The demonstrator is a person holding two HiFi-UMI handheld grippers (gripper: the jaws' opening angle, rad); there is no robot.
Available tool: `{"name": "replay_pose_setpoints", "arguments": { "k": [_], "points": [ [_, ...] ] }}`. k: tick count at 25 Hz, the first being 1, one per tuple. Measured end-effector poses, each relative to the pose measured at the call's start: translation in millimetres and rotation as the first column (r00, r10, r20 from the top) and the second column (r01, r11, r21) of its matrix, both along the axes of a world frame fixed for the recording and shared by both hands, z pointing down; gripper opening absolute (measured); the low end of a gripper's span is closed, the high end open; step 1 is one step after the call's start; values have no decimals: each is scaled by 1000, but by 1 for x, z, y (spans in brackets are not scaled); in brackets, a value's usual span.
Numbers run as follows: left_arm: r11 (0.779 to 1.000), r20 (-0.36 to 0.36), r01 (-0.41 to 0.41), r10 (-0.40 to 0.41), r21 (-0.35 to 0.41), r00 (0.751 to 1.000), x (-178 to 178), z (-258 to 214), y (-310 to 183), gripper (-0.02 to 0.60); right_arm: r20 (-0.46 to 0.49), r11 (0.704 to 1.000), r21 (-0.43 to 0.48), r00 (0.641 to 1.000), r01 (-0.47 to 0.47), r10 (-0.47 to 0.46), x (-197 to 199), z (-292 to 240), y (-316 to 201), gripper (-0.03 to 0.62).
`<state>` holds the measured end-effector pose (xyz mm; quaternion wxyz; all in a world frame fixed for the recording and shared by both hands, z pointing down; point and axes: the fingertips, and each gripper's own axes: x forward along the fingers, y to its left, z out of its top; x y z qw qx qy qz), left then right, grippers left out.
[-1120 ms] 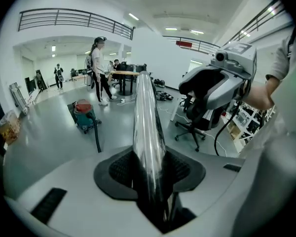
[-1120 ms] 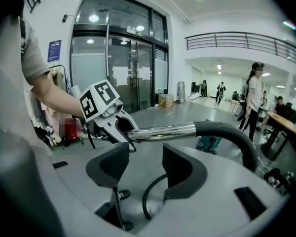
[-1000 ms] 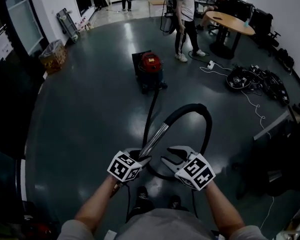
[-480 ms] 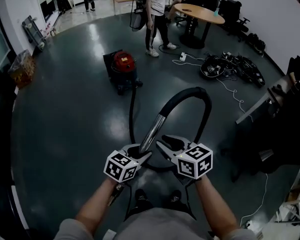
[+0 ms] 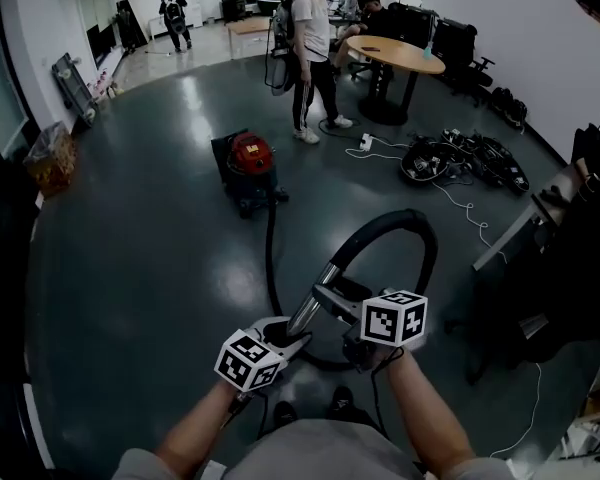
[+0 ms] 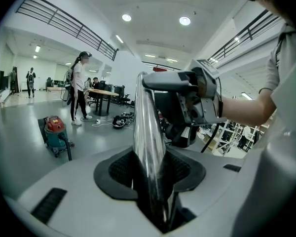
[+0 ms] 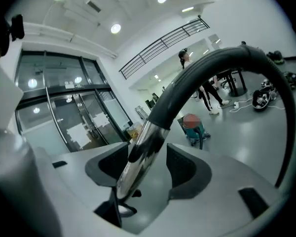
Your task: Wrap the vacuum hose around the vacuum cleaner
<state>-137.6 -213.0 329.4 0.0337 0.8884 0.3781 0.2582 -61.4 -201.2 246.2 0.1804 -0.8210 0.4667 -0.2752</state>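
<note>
The vacuum cleaner, with a red top and a teal body, stands on the dark floor ahead. Its black hose runs back toward my feet, then arches up into a chrome tube. My left gripper is shut on the lower part of that tube, pads pressing both sides. My right gripper sits higher, around the tube just below the black cuff. Its jaws have just been opening. The tube leans on one pad, with a gap at the other.
A person stands beyond the vacuum, next to a round wooden table. A power strip and a heap of cables and gear lie at the right. A desk edge is near right, a basket far left.
My right gripper has come in from the right of the tube, rolled over, and now straddles it above the left gripper. The left gripper has risen a little with the tube.
</note>
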Motion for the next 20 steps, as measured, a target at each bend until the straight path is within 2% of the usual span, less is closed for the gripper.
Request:
{"name": "replay_pose_setpoints", "arguments": {
  "k": [2,9,13,17,20],
  "points": [
    [1000,-8,7,-7,4,1000,-5,2,1,160,24,998,50,999,25,-26,5,-2,-6,227],
    [993,-5,90,-90,77,996,1,11,-11,161,144,994,79,985,80,-91,11,6,-22,209],
    [989,46,127,-131,79,990,4,16,-12,160,127,989,74,982,130,-138,10,3,-28,199],
    [968,85,171,-190,186,978,8,31,-21,161,54,979,19,978,203,-203,1,4,-37,195],
    [957,101,171,-198,234,975,8,33,-26,161,27,971,15,971,239,-239,-3,0,-43,195]
  ]
}}
